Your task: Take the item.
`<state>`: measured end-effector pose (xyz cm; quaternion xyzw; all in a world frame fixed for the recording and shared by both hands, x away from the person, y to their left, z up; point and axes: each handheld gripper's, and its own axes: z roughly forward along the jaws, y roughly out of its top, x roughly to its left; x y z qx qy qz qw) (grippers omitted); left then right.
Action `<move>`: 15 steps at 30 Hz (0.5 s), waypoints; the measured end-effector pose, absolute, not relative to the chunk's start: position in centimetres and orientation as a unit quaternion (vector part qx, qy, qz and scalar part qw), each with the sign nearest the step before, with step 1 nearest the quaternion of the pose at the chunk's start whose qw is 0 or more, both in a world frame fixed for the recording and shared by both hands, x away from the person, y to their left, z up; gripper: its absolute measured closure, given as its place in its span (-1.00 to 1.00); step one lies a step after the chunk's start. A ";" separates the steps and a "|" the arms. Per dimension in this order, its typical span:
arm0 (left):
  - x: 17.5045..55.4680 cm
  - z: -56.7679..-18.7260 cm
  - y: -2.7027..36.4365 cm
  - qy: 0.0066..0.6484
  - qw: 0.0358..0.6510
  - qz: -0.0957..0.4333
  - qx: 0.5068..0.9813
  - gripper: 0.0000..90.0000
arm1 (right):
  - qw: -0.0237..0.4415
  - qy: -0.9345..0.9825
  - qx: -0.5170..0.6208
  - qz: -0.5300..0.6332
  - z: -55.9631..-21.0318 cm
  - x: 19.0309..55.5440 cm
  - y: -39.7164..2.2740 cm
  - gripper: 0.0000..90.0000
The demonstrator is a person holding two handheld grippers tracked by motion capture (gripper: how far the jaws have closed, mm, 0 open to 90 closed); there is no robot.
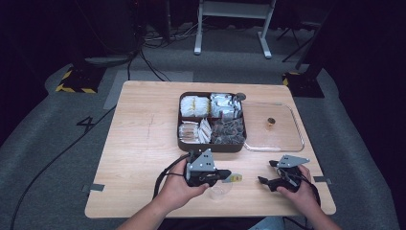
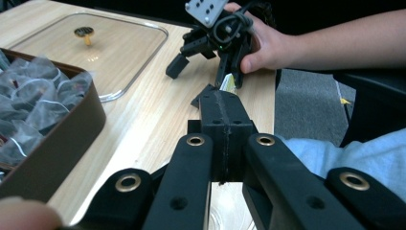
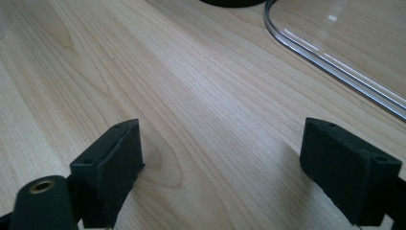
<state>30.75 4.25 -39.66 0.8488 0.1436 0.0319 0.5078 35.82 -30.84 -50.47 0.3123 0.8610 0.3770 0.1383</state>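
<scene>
I'm working at the wood bench (image 1: pixel 143 143). The brown box (image 1: pixel 187 143) w/ four parts is sitting in the middle, full of tea bags, & its clear lid (image 1: pixel 287 139) is lying flat just to the right, so I'm free to pick from it. My left gripper (image 1: pixel 229 176) jaws are squeezing shut on a small yellow tea tag (image 1: pixel 235 178), holding it above a clear cup (image 1: pixel 220 190) near the front edge, I think to drop it in. My right gripper (image 1: pixel 265 179) is resting w/ jaws wide open, holding nothing. The left gripper view is showing my tag (image 2: pixel 228 84) pinched at the jaw tips; the high view is showing the cup.
</scene>
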 end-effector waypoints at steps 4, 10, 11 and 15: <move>30.6 -40.0 4.3 0.137 0.509 0.032 0.849 1.00 | 0.138 0.861 0.312 0.377 -50.5 35.8 -30.8 -0.67; 30.4 -40.3 4.8 0.141 0.509 0.035 0.848 1.00 | 0.139 0.861 0.312 0.377 -50.5 35.8 -30.8 -0.67; 30.4 -40.4 4.9 0.142 0.510 0.034 0.848 1.00 | 0.138 0.861 0.312 0.377 -50.5 35.8 -30.8 -0.67; 30.3 -40.7 5.1 0.142 0.508 0.033 0.849 1.00 | 0.138 0.861 0.312 0.377 -50.5 35.8 -30.8 -0.67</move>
